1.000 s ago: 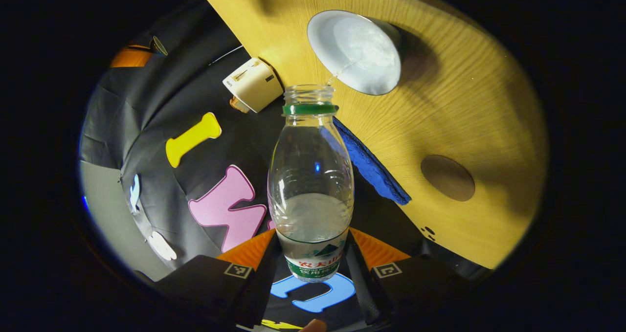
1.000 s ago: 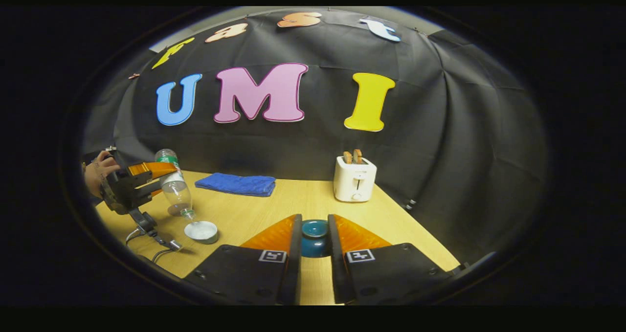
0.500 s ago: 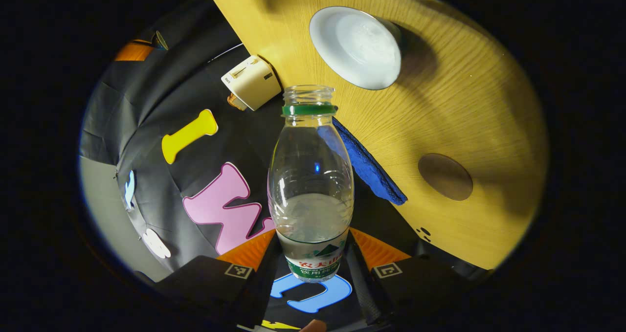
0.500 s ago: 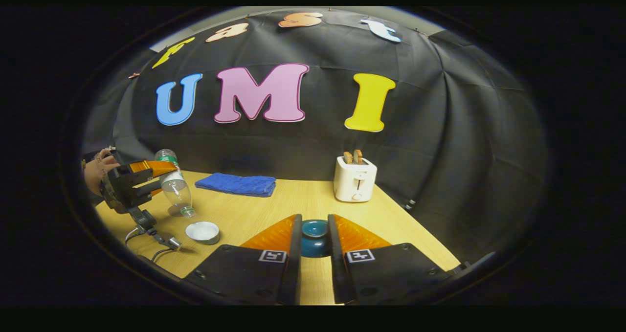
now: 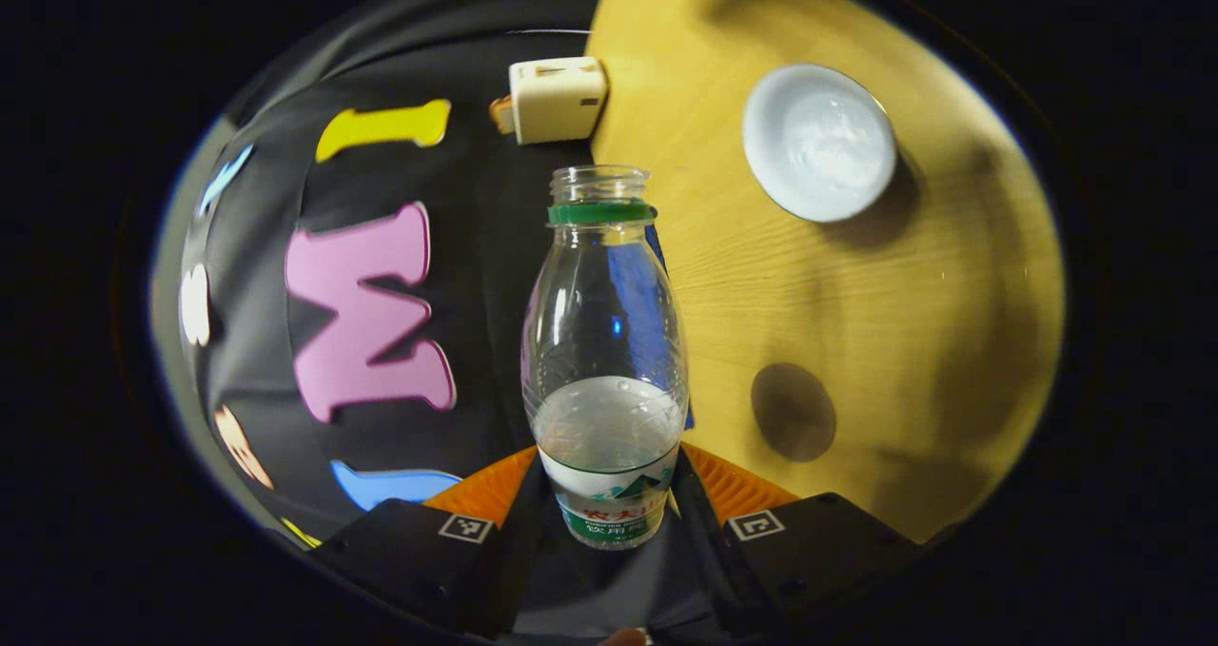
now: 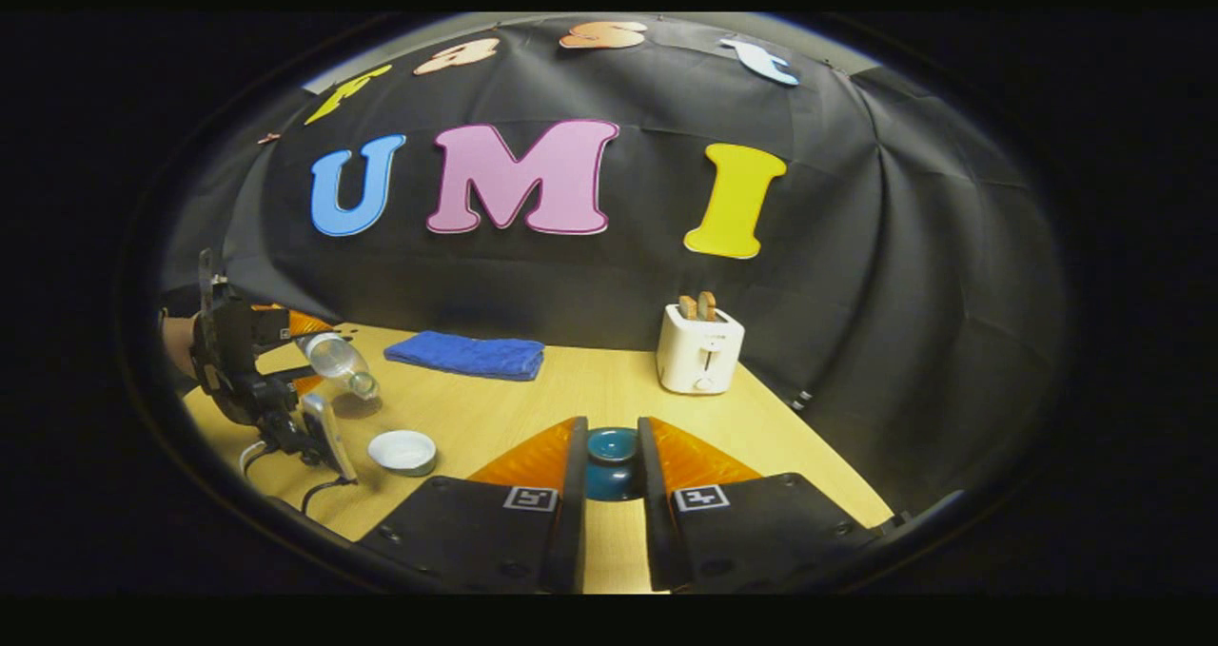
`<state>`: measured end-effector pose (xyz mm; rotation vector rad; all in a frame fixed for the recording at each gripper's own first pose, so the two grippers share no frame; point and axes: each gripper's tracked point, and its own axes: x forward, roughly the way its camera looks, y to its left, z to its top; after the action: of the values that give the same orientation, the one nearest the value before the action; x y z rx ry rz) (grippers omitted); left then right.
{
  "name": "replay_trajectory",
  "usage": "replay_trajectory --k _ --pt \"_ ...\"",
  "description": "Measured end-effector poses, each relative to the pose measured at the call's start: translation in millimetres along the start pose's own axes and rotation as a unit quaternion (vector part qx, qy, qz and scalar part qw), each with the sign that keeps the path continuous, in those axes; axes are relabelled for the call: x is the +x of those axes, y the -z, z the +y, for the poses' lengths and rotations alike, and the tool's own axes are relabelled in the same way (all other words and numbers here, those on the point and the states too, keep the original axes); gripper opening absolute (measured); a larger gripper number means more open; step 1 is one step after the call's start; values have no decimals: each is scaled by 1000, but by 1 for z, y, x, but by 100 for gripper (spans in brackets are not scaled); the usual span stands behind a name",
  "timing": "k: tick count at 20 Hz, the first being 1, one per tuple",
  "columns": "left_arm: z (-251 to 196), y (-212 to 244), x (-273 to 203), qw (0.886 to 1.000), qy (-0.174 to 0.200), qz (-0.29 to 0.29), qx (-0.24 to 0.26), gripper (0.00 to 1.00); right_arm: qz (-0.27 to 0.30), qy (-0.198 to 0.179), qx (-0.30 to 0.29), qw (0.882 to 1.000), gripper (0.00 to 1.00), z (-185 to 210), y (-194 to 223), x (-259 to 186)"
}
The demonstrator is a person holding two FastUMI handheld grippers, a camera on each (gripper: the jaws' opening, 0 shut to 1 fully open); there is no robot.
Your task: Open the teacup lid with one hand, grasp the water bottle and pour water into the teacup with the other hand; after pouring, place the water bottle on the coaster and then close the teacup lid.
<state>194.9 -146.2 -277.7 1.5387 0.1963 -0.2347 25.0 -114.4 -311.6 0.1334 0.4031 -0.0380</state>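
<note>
My left gripper [image 5: 609, 479] is shut on the lower body of a clear, uncapped water bottle [image 5: 605, 342] with a green neck ring, about a third full. To the upper right, the open white teacup [image 5: 818, 142] holds water on the wooden table [image 5: 913, 294]. A round brown coaster [image 5: 793, 411] lies nearer, right of the bottle. In the right gripper view, my right gripper [image 6: 611, 435] is shut on the teal teacup lid [image 6: 612, 475], held above the table. Far left there, the left gripper [image 6: 303, 346] holds the tilted bottle [image 6: 335, 361] above and left of the teacup [image 6: 402, 451].
A folded blue towel [image 6: 468, 354] lies at the table's back edge. A white toaster [image 6: 699, 349] with toast stands at the back right, also seen as the toaster [image 5: 555, 99]. A hand [image 6: 173, 342] and cables are at the far left.
The water stream into the teacup has stopped. My left gripper has swung the bottle up and away from the cup, toward the coaster side. The right gripper has stayed with the lid.
</note>
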Motion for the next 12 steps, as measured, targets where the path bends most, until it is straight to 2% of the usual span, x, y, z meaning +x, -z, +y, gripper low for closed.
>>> replay_trajectory --k 2,4,5,7,10,12 --pt "-6 -3 1 992 27 -9 -126 75 1 -1 0 1000 30 6 -1 3" --pt "-6 1 6 970 45 -23 -237 75 3 -3 -3 1000 30 14 -2 7" --pt "-5 3 10 955 57 -27 -290 74 5 -5 -5 1000 30 19 -1 8" --pt "-10 8 10 913 90 -34 -396 75 6 -8 -8 1000 30 28 -3 11" --pt "-2 11 10 854 106 -50 -507 75 7 -14 -10 1000 30 45 -4 16" --pt "0 10 15 805 116 -62 -578 75 9 -17 -10 1000 30 55 -4 19"
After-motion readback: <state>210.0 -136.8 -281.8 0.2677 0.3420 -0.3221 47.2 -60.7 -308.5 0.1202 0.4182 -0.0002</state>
